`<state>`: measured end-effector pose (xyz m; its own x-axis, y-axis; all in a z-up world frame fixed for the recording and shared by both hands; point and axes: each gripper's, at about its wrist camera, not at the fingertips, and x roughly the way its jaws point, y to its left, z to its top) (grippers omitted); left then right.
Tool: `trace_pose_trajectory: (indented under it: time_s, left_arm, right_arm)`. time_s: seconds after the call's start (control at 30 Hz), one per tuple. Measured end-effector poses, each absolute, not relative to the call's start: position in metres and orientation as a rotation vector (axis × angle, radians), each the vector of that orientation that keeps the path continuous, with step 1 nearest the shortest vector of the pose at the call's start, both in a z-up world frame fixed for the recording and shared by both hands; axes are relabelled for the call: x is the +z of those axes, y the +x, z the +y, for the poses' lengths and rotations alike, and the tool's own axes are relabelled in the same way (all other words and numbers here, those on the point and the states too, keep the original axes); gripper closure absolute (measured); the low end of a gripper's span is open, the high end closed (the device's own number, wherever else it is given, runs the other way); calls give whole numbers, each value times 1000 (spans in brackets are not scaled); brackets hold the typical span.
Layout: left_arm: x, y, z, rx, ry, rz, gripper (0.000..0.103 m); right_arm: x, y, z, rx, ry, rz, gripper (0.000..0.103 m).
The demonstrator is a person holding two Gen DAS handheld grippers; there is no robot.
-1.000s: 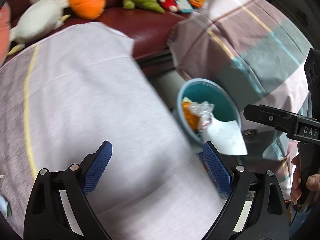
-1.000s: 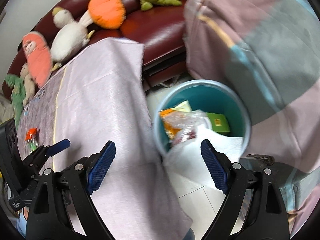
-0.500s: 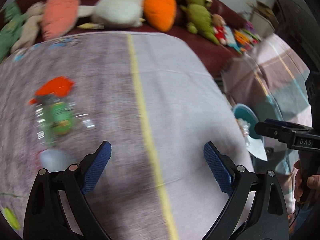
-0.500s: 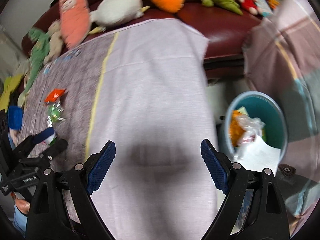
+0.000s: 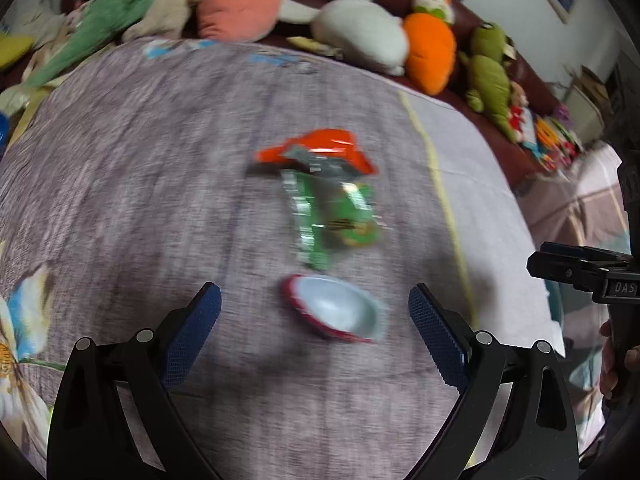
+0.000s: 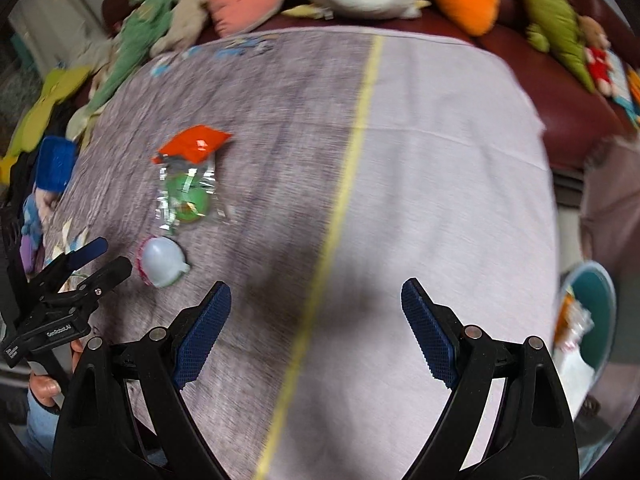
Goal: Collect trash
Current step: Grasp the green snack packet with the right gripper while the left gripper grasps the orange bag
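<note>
Three pieces of trash lie on the cloth-covered table (image 5: 120, 184): an orange wrapper (image 5: 320, 154) (image 6: 192, 146), a green and clear wrapper (image 5: 336, 224) (image 6: 186, 200) below it, and a small white cup with a red rim (image 5: 336, 312) (image 6: 162, 262) nearest. My left gripper (image 5: 314, 328) is open, and the cup lies on the cloth between its blue pads, apart from both. My right gripper (image 6: 316, 320) is open over bare cloth by the yellow stripe, right of the trash. The teal bin (image 6: 592, 312) holding earlier trash sits at the right edge.
Plush toys (image 5: 360, 36) line a dark red sofa (image 6: 560, 92) behind the table. A plaid-covered seat (image 5: 580, 200) stands to the right. A hand holds the other gripper's handle at each view's edge.
Both grippers have swept left from the teal bin across the cloth. The trash pieces have come into view, and the white cup now lies between the left gripper's open pads.
</note>
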<state>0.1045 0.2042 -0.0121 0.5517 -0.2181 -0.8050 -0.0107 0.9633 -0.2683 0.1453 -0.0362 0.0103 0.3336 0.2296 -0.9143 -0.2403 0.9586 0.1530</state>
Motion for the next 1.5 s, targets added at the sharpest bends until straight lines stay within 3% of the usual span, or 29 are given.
trace_pose_trajectory:
  time_s: [0.4,0.93,0.97,1.03,1.1,1.5]
  left_arm:
    - [-39,132,251,-71,-301,1018,8]
    - [-52,140,282,-3,-344,1041,8]
    - [-52,140,282,-2,-343,1043,8]
    - [-54,139,281,3,-340,1046,8]
    - [-54,139,278,4,-337,1047,8]
    - [-39,159,244,-81,-290,1044,8]
  right_arm:
    - [-38,214,60,495,-35,1271,20]
    - [-70,241,97,571,-8,1286,20]
    - [-71,240,99,582,-5,1283,23]
    - [-70,237,101,600,-24,1268,48]
    - [-67,235,99,606,-25,1266,54]
    - [-45,219,32,500,5,1245,58]
